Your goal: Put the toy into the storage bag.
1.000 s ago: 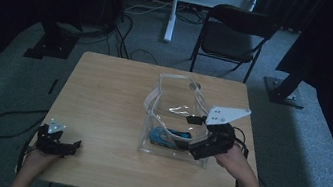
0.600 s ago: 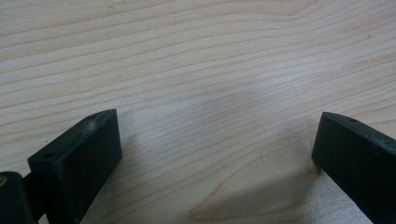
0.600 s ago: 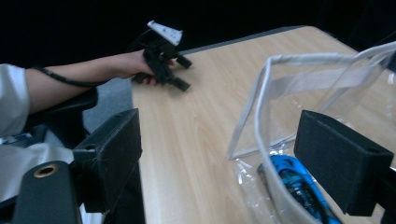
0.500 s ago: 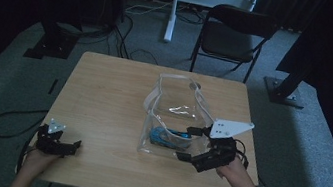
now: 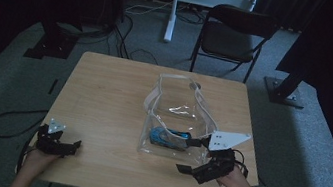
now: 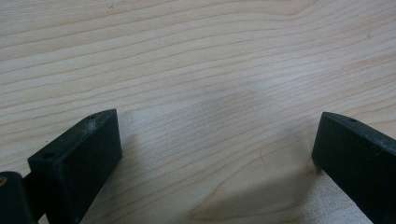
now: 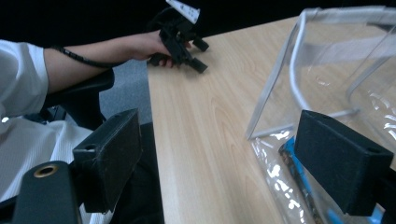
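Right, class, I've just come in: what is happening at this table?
A person sits at a wooden table with a gripper in each hand. The right gripper, jaws open, is beside the near corner of a clear plastic bag with a blue item inside, touching nothing. The left gripper, also open, rests at the table's near left edge, apart from the bag.

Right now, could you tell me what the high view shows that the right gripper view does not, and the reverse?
High view alone: the whole table, the folding chair behind it, floor cables, and the right gripper seen from outside, jaws apart beside the bag's near edge.

Right gripper view alone: a close look between its own open jaws at the bag's clear wall, plus the person's white sleeve.

Both: the clear bag with a blue item inside, and the left gripper at the table's corner.
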A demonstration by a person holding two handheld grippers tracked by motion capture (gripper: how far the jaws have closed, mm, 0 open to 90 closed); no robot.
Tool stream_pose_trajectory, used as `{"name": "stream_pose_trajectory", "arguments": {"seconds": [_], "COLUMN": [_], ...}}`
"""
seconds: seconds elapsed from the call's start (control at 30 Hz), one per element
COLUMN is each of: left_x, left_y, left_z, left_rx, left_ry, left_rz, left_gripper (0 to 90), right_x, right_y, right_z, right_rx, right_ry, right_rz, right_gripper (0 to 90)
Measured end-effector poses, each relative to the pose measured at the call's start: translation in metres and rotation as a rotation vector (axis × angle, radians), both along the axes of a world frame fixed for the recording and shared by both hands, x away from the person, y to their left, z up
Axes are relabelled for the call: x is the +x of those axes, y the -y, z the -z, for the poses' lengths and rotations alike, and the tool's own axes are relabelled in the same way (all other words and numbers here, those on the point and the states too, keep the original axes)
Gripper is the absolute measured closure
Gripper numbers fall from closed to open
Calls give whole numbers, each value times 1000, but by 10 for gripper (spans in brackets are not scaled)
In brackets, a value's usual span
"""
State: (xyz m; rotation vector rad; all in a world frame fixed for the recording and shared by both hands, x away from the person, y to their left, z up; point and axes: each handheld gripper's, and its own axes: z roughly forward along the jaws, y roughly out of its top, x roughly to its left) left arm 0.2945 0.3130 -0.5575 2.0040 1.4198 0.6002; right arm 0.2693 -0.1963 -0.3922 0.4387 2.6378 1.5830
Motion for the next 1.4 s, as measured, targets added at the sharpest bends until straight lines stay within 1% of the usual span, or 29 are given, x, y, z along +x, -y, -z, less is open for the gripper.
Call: {"name": "stream_pose_trajectory", "arguments": {"seconds": [0.13, 0.17, 0.23, 0.27, 0.3, 0.33, 0.37, 0.4, 0.43, 0.47, 0.5, 0.53, 0.57, 0.6, 0.63, 0.7, 0.77, 0.9, 0.93, 0.97, 1.0, 1.03, 1.07, 1.13, 1.27, 1.3, 1.33, 1.4], "left_x": [0, 0, 0, 0, 0, 0, 0, 0, 0, 0, 0, 0, 0, 0, 0, 0, 0, 0, 0, 0, 0, 0, 0, 0, 0, 0, 0, 0], "left_y": [0, 0, 0, 0, 0, 0, 0, 0, 0, 0, 0, 0, 0, 0, 0, 0, 0, 0, 0, 0, 0, 0, 0, 0, 0, 0, 0, 0], "left_z": [0, 0, 0, 0, 0, 0, 0, 0, 0, 0, 0, 0, 0, 0, 0, 0, 0, 0, 0, 0, 0, 0, 0, 0, 0, 0, 0, 0], "left_rx": [0, 0, 0, 0, 3, 3, 2, 0, 0, 0, 1, 1, 2, 2, 2, 3, 3, 2, 2, 2, 2, 2, 2, 2, 2, 2, 2, 2], "left_ry": [0, 0, 0, 0, -2, -2, -1, 0, 0, 0, -1, -1, -1, -1, -1, -2, -1, -1, -1, -1, -1, -1, -1, -1, -2, -2, -1, -2], "left_rz": [0, 0, 0, 0, 2, 2, 1, 0, 0, 0, 1, 1, 2, 2, 2, 2, 2, 2, 2, 2, 2, 2, 2, 1, 2, 2, 2, 2], "left_gripper": [19, 19, 19, 19, 19, 19, 19, 19, 19, 19, 19, 19, 19, 19, 19, 19, 19, 19, 19, 19, 19, 19, 19, 19, 19, 19, 19, 19], "right_x": [-1, -2, -1, -1, -1, -1, 0, 0, 0, 0, 1, 1, 2, 3, 3, 4, 5, 6, 6, 6, 6, 6, 7, 8, 10, 10, 12, 13], "right_y": [0, 1, 3, 3, 6, 6, 8, 9, 9, 12, 13, 13, 16, 18, 18, 23, 26, 33, 36, 36, 39, 39, 44, 50, 61, 61, 66, 71], "right_z": [14, 19, 27, 27, 34, 34, 42, 46, 46, 53, 56, 56, 63, 66, 66, 75, 80, 92, 96, 96, 101, 101, 107, 114, 125, 125, 130, 136], "right_rx": [-2, 7, 22, 22, 37, 37, 36, 37, 37, 40, 40, 40, 27, 21, 21, 27, 21, 18, 18, 18, 3, 3, -8, -18, -16, -16, -14, -14], "right_ry": [-8, -10, -21, -21, -31, -31, -34, -28, -28, -18, -15, -15, -14, -15, -15, -22, -13, -11, -17, -17, -18, -18, -24, -24, -49, -49, -58, -75], "right_rz": [-19, -20, -20, -20, -19, -19, -15, -4, -4, 9, 15, 15, 35, 36, 36, 51, 79, 111, 119, 119, 131, 131, 141, 166, 207, 207, 223, 236], "right_gripper": [143, 143, 142, 142, 143, 143, 142, 142, 142, 138, 137, 137, 138, 138, 138, 138, 137, 134, 134, 134, 134, 134, 133, 133, 133, 133, 134, 138]}}
